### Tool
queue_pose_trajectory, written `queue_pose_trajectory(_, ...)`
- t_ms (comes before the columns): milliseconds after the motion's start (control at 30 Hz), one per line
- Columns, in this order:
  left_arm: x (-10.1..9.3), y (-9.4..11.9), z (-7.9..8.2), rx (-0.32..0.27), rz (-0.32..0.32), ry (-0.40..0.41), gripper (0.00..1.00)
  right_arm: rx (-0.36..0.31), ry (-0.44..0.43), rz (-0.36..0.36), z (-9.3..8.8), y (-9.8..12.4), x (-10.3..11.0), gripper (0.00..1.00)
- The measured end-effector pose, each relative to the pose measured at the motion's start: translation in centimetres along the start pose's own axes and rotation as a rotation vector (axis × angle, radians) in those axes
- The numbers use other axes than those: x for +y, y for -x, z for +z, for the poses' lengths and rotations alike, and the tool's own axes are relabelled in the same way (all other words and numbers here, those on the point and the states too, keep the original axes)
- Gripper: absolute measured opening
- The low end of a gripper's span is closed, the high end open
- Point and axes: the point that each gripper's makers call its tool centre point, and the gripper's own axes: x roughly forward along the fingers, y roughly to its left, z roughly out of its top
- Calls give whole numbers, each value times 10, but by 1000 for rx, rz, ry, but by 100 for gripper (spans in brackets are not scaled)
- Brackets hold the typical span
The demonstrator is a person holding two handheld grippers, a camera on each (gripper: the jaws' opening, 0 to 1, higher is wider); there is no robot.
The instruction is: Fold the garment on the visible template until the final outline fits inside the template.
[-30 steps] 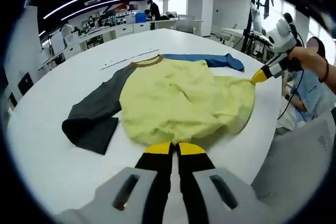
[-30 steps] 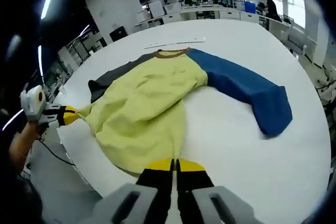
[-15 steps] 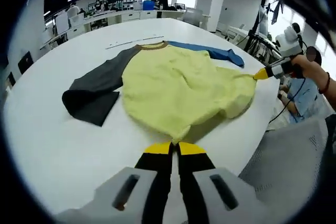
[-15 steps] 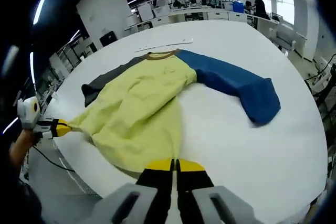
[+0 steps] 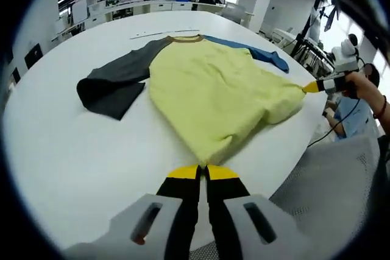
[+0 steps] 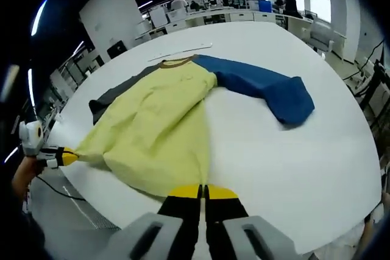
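Left gripper (image 5: pixel 202 172): jaws pressed together on a hem corner of the raglan shirt (image 5: pixel 213 92), the yellow cloth pinched at the yellow tips. Right gripper (image 6: pixel 203 192): jaws likewise closed, clamped on the other hem corner of the same shirt. Each gripper also shows in the other's view, the right one (image 5: pixel 314 87) far right, the left one (image 6: pixel 66 158) far left, each at its end of the hem; a person's hand (image 5: pixel 364 83) behind the right one.

Hem stretched between the two grippers, at or just past the near rim of the white desk (image 5: pixel 67 162). Shirt lies face-up; long axis runs away from both grippers toward the brown collar (image 5: pixel 186 39) at the far end. Yellow body rumpled near the hem, smoother further up.

Grey sleeve (image 5: pixel 113 83) splays out on the left gripper's side, blue sleeve (image 6: pixel 259 86) on the right gripper's side; each arm nearer its own sleeve. No template outline can be made out under or around the garment.

Judgement: fold barely begun. Carrying the hem forward to the collar looks the likely move. Open desk all round and beyond the collar; a thin pale strip (image 6: pixel 183 50) lies just past it. Risk: the hem edge slipping off the near rim.
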Motion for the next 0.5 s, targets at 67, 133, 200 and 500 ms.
queue_pose_trajectory(67,0,-1,-3,8,-1,-1,0,4,-9,-2,-5,0,-2,0)
queue_pose_trajectory(133,0,-2,-5,13,-1,4,0,4,-16,-5,-7,1,-4,0)
queue_pose_trajectory(200,0,-3,-7,19,-1,8,0,6,-20,-6,-8,2,-5,0)
queue_pose_trajectory(500,2,-6,-23,59,10,32,0,35,-30,-40,-21,2,-15,0)
